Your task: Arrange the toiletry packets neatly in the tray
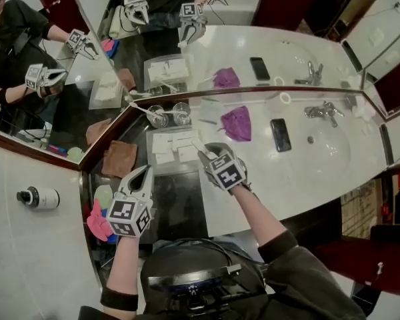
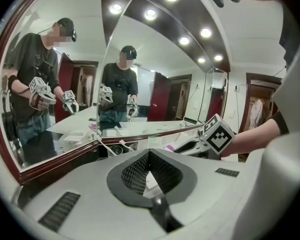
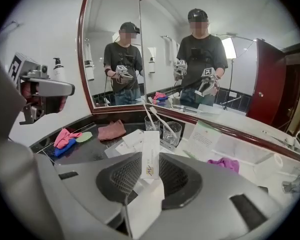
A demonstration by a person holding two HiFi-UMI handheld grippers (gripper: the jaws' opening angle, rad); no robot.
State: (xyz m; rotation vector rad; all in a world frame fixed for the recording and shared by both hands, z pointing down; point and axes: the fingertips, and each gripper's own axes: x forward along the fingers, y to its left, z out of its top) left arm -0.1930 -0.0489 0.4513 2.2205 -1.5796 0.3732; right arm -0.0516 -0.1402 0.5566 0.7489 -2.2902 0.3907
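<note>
Left gripper (image 1: 145, 173): jaws shut; a white sliver shows at the tips, possibly only background. Right gripper (image 3: 150, 181): clamped on a long white packet (image 3: 150, 156), upright, above the dark counter (image 1: 180, 205). Beyond: clear tray (image 1: 149, 155) holding more packets (image 1: 165, 143), then two glasses (image 1: 170, 115).

A long white packet (image 3: 150, 153) is held upright; other white packets (image 1: 171, 143) lie flat in the clear tray (image 1: 164, 168).

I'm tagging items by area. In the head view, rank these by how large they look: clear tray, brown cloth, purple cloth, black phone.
1. clear tray
2. brown cloth and purple cloth: too alike to rank
3. black phone, as long as the cloths but much narrower
</note>
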